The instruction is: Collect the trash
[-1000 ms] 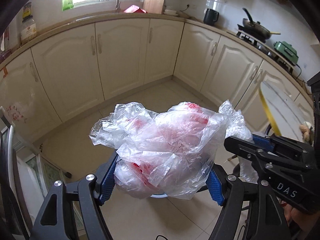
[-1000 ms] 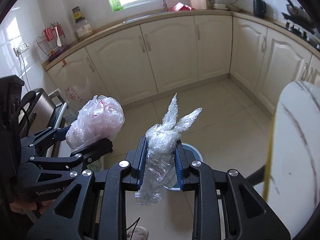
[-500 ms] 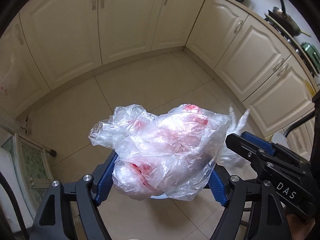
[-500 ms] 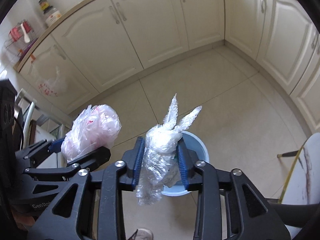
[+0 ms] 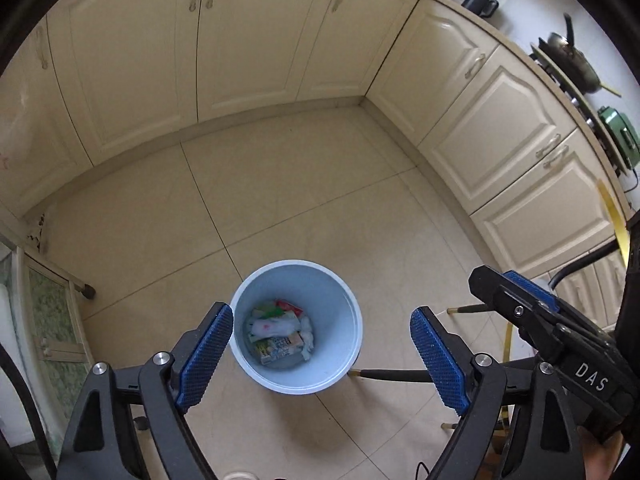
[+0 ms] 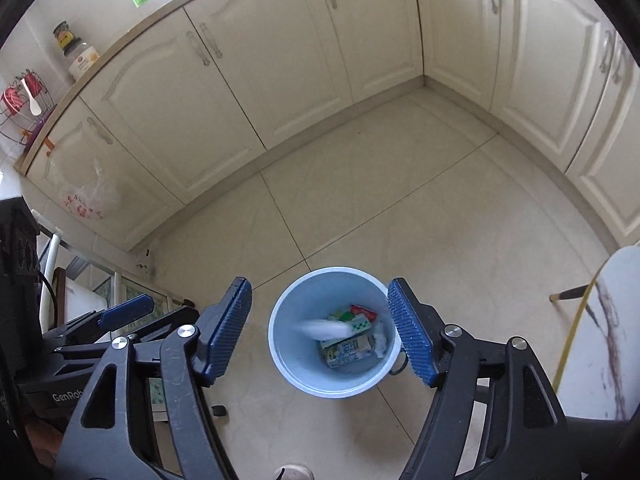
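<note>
Left gripper (image 5: pixel 322 354): jaws spread wide and just been opening, nothing between the blue pads, hanging right over the bin at lower centre of the left wrist view.
Right gripper (image 6: pixel 320 330): jaws apart too, just been opening, nothing clamped; the bin shows straight through the gap at lower centre of the right wrist view.
Falling wrapper (image 6: pixel 324 329): a white blur inside the bin's mouth in the right view, and it looks to be dropping in this very instant!
Bin (image 5: pixel 340 292): pale blue, round, standing on the tiled floor below both grippers.
Trash in bin (image 5: pixel 276 336): crumpled plastic with red marks, small cartons and a red scrap lying at the bottom.
Cabinets (image 5: pixel 248 40): cream doors across the top of both views, well apart from the bin.
Done so far: both loads appear to be in the bin, both tools empty.
Left to do: no loose trash shows on the floor here; whether more waits elsewhere can't be told.
</note>
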Demonstrator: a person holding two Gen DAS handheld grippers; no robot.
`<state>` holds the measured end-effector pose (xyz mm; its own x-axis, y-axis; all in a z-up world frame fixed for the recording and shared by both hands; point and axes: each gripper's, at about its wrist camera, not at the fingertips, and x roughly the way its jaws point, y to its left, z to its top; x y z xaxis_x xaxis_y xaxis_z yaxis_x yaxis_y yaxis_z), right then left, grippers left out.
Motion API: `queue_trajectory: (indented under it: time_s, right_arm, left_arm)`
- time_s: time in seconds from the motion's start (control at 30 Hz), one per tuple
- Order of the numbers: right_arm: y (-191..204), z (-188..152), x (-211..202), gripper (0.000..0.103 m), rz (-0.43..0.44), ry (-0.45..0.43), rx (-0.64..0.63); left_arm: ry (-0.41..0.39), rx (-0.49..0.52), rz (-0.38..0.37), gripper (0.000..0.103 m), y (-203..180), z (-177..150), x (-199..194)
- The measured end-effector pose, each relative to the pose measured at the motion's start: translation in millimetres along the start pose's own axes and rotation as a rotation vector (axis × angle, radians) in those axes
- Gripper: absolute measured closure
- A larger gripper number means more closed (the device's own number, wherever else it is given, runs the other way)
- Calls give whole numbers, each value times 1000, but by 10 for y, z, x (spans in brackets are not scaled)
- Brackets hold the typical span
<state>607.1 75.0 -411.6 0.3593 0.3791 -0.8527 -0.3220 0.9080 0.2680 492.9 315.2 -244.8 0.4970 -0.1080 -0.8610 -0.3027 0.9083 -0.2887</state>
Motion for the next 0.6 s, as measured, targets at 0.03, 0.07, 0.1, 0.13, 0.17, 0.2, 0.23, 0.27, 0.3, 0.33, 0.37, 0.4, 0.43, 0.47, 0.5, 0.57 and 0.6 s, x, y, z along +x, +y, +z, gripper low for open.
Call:
queue_trajectory:
  time_s: [0.03,0.07,0.1,0.13,0.17,0.2,0.23,0.27,0.3,0.33,0.37,0.4,0.43,0.47,0.5,0.57,0.6]
  right_arm:
    - [27,0,-55,31,4,-2,-2]
    - [55,4,-118,31,10,-4,-6]
    - [90,3,-202,30,16,-14,-11]
    - [130,2,-286,28,24,-24,-17]
    - [182,1,-382,28,32,-30,-26]
    - [232,-3,-476,26,40,-39,-34]
    - [294,-3,-580,25,48,-53,-42]
    - [360,-10,-702,24,58,-68,-52]
    - [439,-15,-846,23,68,-86,-64]
    - [503,-32,-994,22,72,-105,-76]
    - [558,-52,-1141,21,74,-128,-86]
    - [611,-81,-1330,18,75,-157,-94]
    - [652,-108,-1508,15,75,-181,-101]
    - [687,-148,-1696,14,70,-209,-109]
    - [711,-198,-1895,11,59,-239,-113]
    - [757,-306,-2295,11,38,-297,-120]
    - [751,-384,-2510,10,27,-329,-118]
  left_arm:
    - [-14,-1,9,16,-71,-45,-102]
    - [-27,2,15,16,-113,-76,-212]
    - [-45,4,24,16,-113,-103,-341]
    - [-61,6,31,16,-127,-133,-460]
    - [-82,6,40,16,-154,-173,-600]
    - [-106,8,49,16,-183,-238,-752]
    - [-133,13,60,16,-194,-281,-912]
    - [-160,19,73,16,-218,-331,-1076]
    - [-189,26,83,16,-256,-384,-1248]
    - [-221,38,90,15,-302,-445,-1432]
    - [-253,48,95,14,-370,-513,-1601]
    - [-290,62,101,11,-434,-583,-1801]
    - [-322,74,106,10,-521,-666,-1951]
    - [-362,89,111,6,-616,-780,-2128]
    - [-399,105,116,4,-698,-890,-2308]
    - [-465,139,125,2,-890,-1102,-2617]
    - [-494,154,128,2,-984,-1218,-2761]
